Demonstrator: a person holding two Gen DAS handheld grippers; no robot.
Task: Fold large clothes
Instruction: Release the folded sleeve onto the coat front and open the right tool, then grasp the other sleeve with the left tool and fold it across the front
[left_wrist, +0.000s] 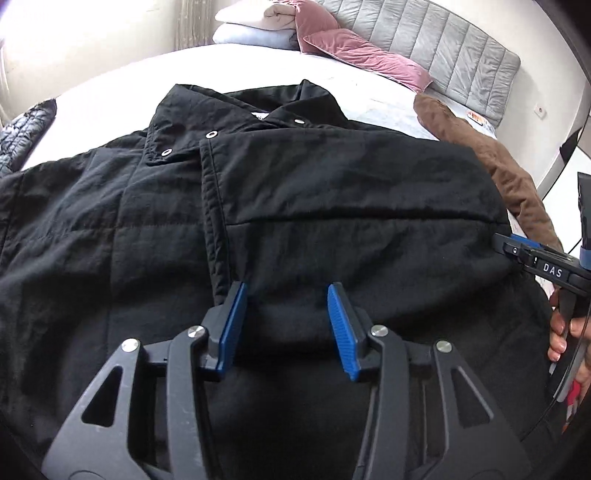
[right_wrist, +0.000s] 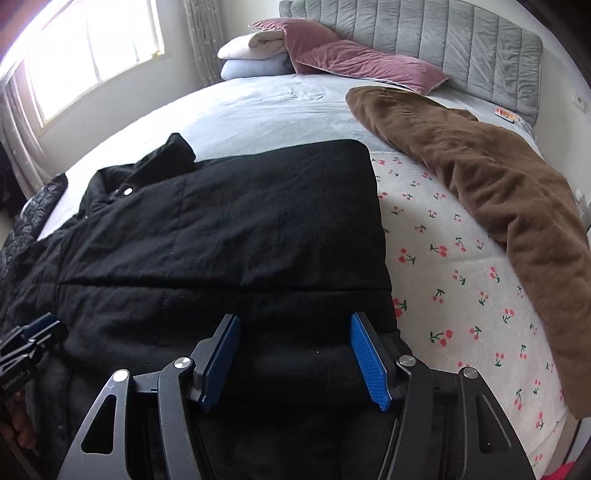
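Bed (right_wrist: 280, 99) carries all items. Black jacket (left_wrist: 332, 192) lies flat on the near part of the bed, one side folded over its front, collar toward the grey headboard (right_wrist: 443, 40). Brown garment (right_wrist: 480, 173) lies just beside its right edge, on a cherry-print sheet (right_wrist: 443, 280). Pink pillows (right_wrist: 369, 62) rest against the headboard. Left hand-held gripper (left_wrist: 288, 325) and right hand-held gripper (right_wrist: 295, 354) are both released, jaws apart above the jacket fabric, grasping nothing.

Black left gripper (left_wrist: 287, 325), ribbed blue pads, silver pivot screws, right gripper (right_wrist: 295, 356) lettered "DAS"
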